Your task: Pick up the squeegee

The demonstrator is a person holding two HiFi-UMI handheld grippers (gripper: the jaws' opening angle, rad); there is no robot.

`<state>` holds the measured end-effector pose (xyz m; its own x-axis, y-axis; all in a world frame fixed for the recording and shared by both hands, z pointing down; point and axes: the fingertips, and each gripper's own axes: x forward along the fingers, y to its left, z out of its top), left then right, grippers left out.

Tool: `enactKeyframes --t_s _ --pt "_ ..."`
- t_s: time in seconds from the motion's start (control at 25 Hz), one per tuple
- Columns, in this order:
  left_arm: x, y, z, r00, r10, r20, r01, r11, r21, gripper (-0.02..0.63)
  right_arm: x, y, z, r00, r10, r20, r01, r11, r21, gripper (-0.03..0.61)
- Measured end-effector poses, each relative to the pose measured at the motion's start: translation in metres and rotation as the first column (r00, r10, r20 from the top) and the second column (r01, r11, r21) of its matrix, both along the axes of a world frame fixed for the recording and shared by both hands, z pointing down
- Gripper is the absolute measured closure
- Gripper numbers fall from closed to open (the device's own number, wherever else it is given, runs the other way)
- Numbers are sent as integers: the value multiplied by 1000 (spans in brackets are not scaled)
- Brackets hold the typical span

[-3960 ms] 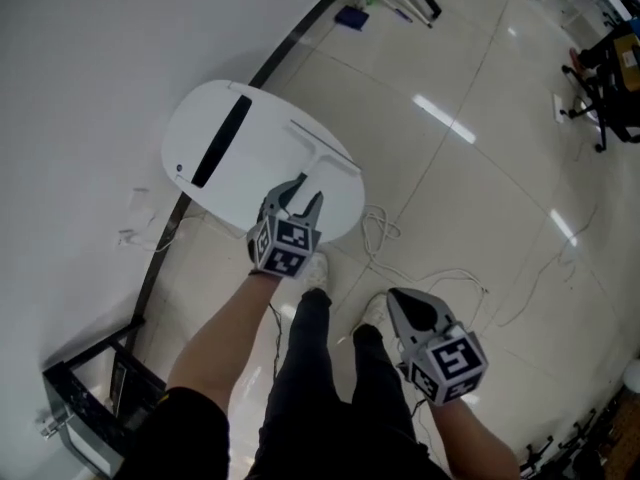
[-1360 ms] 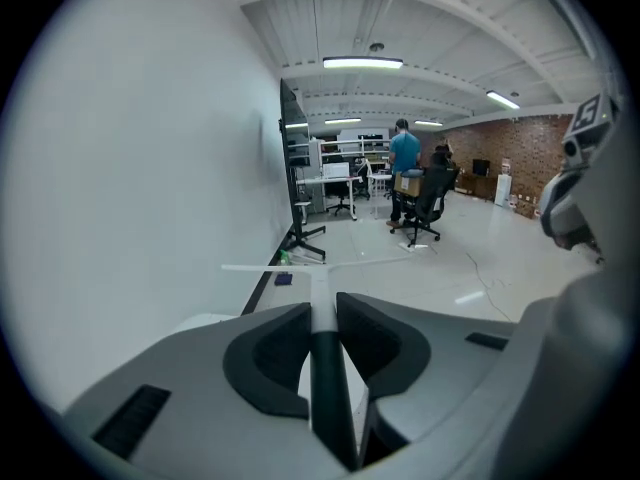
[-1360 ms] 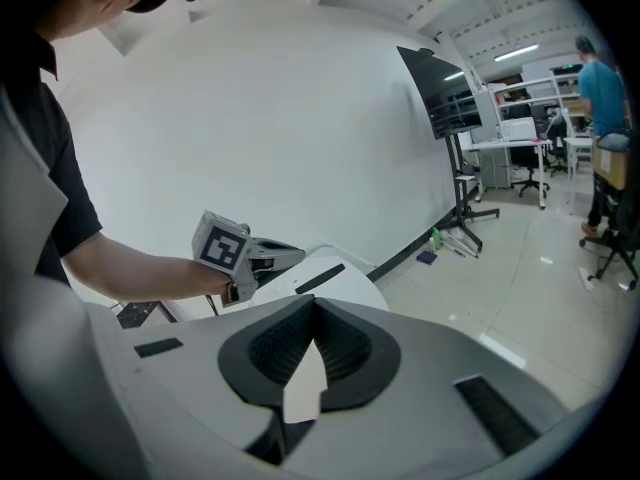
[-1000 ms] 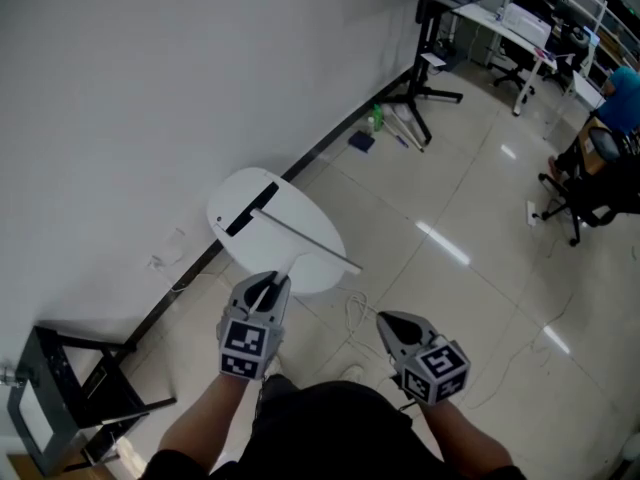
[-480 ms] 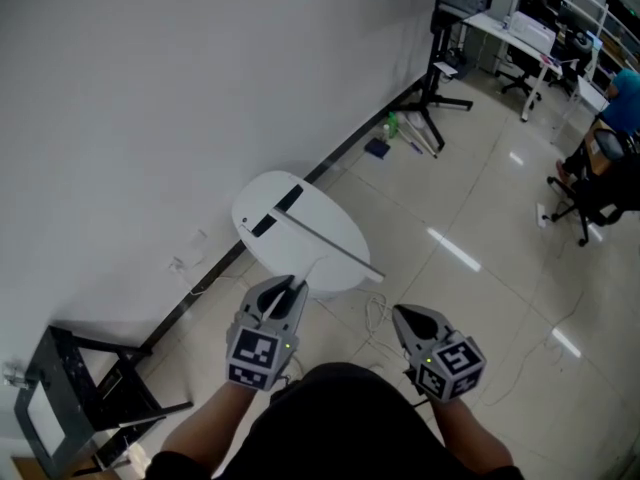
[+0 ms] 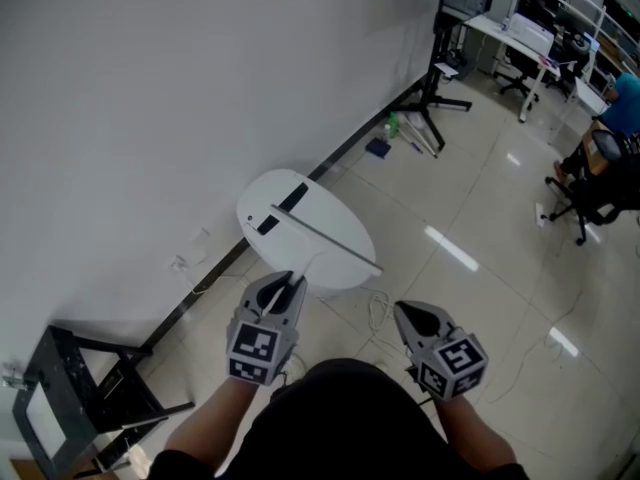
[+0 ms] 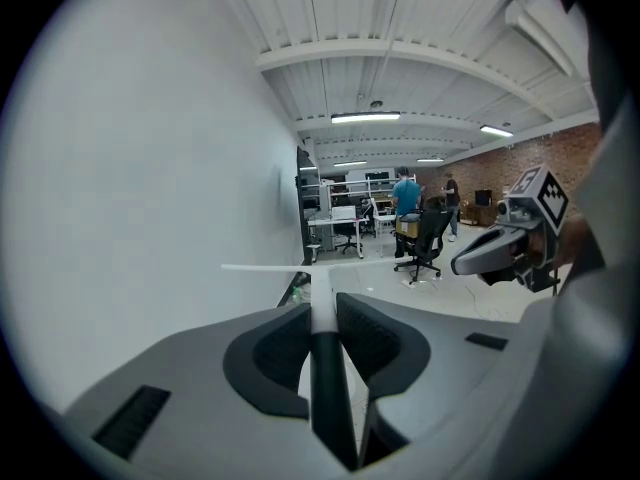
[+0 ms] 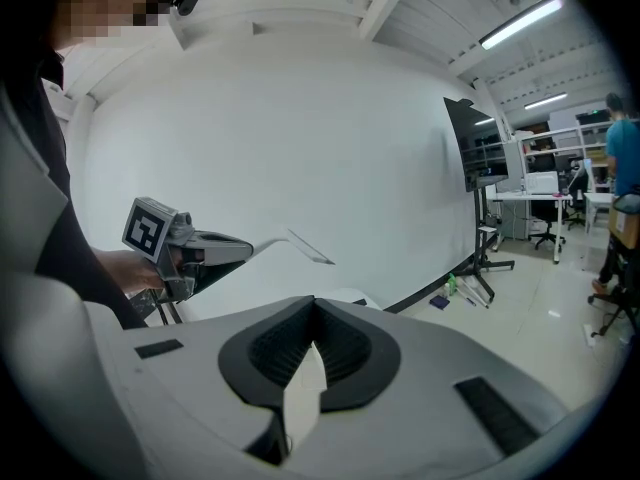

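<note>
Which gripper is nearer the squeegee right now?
Left. The left gripper clamps the squeegee by its handle; the right gripper hangs apart beside it, shut and empty.

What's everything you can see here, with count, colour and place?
Squeegee: one, white, handle in the left gripper.
Table: one, white, round, by the wall.
Strip: one, black, on the table.
Stand: one, black, farther along the wall.
Bottle: one, green, on the floor near the stand.
Frame: one, black, lower left.
Cables: white, on the floor by the table.
Chair: at least one, black, far right.
Bystander: one, blue top, far right.
Left gripper: shut on the squeegee.
Right gripper: shut, empty.
</note>
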<state>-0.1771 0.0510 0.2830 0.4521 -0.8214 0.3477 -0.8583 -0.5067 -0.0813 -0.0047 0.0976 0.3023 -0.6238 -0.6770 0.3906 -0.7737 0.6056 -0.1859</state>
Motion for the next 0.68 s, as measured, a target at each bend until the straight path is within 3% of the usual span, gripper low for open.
enactKeyframes --t_s 0.68 --pt "-12 -2 3 1000 -23 -6 23 1000 0 528 -5 -2 1 1000 -4 -12 4 1000 13 575"
